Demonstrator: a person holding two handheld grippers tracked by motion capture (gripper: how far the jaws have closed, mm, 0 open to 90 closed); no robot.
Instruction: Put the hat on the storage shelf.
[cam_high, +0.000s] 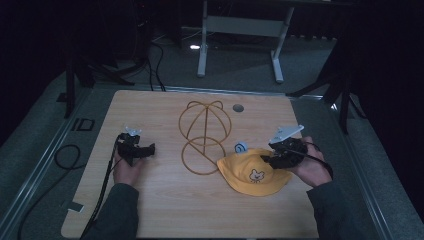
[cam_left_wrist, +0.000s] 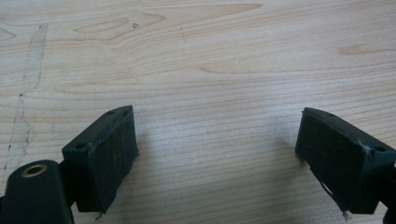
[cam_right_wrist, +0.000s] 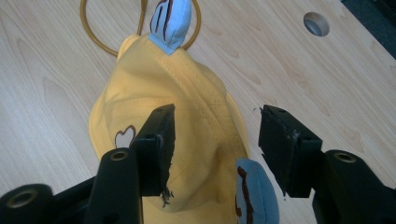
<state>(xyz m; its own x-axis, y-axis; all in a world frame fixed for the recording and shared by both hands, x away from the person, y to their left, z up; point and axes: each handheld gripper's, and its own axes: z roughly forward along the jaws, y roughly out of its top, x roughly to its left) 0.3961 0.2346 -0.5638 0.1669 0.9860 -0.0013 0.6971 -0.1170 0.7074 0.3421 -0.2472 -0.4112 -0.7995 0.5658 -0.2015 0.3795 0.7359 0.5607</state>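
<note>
Now yellow hat (cam_right_wrist: 187, 121) lies between parted right tongs (cam_right_wrist: 217, 149), ungripped; left tongs (cam_left_wrist: 217, 158) wide, empty.

**Right gripper view: jaws apart over yellow hat**

Right gripper (cam_right_wrist: 215, 149) open, pads clear of the fabric. Yellow hat (cam_right_wrist: 154, 102) lies on the wooden table (cam_right_wrist: 56, 70), under and between the fingers (cam_right_wrist: 156, 144). One blue ear (cam_right_wrist: 254, 193) sits between the fingers; another blue ear (cam_right_wrist: 170, 18) beyond the fingertips, over the wire hoop (cam_right_wrist: 93, 35).

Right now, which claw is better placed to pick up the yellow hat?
The right claw: its open jaws sit over the yellow hat. The left claw is over bare table, beyond the wire stand.
</note>
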